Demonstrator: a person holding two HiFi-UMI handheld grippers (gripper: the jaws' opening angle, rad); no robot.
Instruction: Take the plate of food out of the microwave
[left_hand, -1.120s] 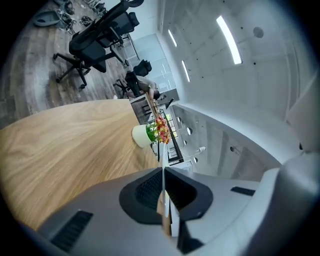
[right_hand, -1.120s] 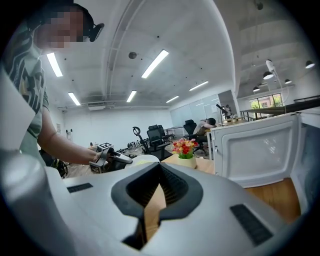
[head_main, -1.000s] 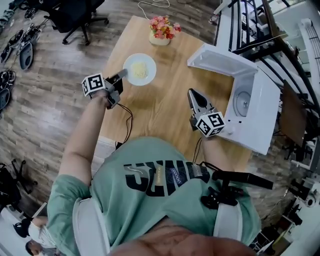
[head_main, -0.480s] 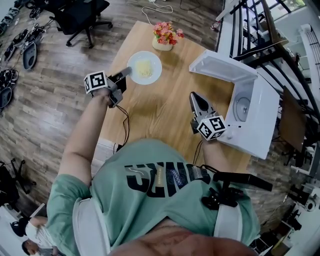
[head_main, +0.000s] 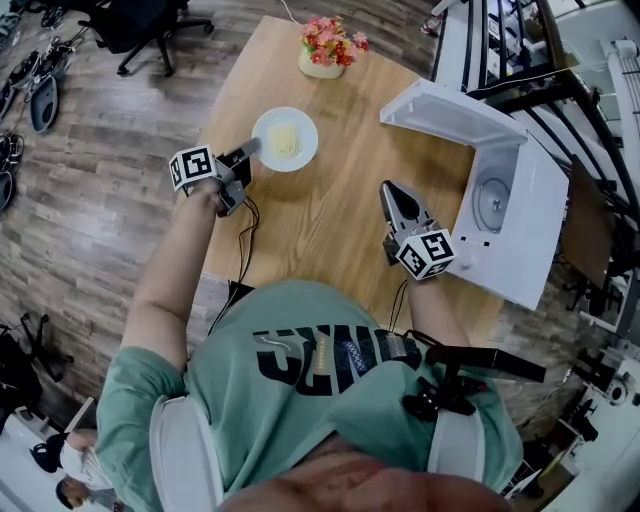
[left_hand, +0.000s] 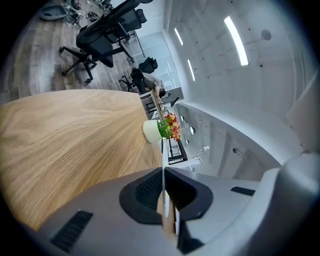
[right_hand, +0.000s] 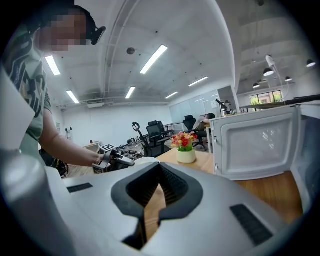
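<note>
A white plate with a pale yellow heap of food lies out over the wooden table, left of the microwave. My left gripper is shut on the plate's near-left rim. In the left gripper view that rim shows as a thin white edge pinched between the jaws. My right gripper hovers over the table in front of the microwave, shut and holding nothing; its own view shows the plate ahead. The microwave's door stands wide open and its turntable is bare.
A pot of red and yellow flowers stands at the table's far edge, beyond the plate. Cables hang over the table's near edge. Office chairs stand on the wood floor at the left. A metal railing runs behind the microwave.
The camera has shifted a little. The plate, still held by my left gripper, now sits slightly farther from the flower pot. My right gripper has stayed in place.
</note>
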